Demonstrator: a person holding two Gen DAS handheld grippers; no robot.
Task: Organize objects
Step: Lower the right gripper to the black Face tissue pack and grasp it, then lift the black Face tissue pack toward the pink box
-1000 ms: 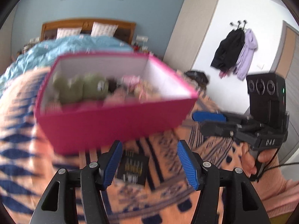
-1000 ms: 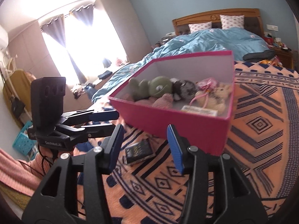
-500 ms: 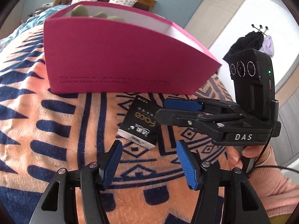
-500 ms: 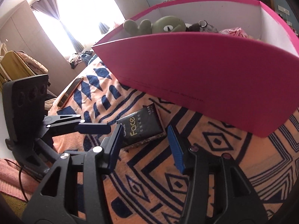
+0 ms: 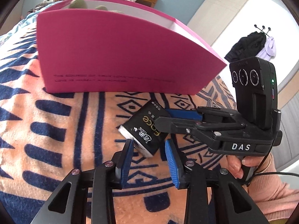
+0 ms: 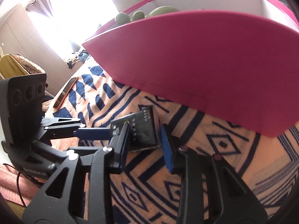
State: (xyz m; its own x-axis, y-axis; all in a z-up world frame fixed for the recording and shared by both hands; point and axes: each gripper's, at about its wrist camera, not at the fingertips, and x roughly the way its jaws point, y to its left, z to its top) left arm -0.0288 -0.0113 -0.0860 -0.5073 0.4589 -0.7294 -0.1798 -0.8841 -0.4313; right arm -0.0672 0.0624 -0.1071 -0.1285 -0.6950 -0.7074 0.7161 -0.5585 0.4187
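Observation:
A small black pack (image 5: pixel 143 130) with gold "Face" lettering lies tilted on the patterned blanket, in front of the pink box (image 5: pixel 121 56). My left gripper (image 5: pixel 148 143) has its blue pads closing on the pack's near corner, tips touching its edges. My right gripper (image 5: pixel 161 117) comes in from the right and clamps the pack's far end. In the right wrist view the pack (image 6: pixel 143 132) sits between the closing pads of my right gripper (image 6: pixel 145 125), and the left gripper (image 6: pixel 110 133) reaches it from the left. A hand (image 5: pixel 235 164) holds the right gripper's handle.
The pink box (image 6: pixel 205 65) stands just behind the pack, with green plush toys (image 6: pixel 160 11) showing over its rim. A phone (image 6: pixel 65 91) lies near the blanket's left edge. Coats (image 5: pixel 250 44) hang on the far wall. The orange and blue blanket (image 5: pixel 56 130) spreads out to the left.
Both grippers came down close to the blanket and narrowed their jaws onto the black pack. The pack has turned and now sits tilted between them.

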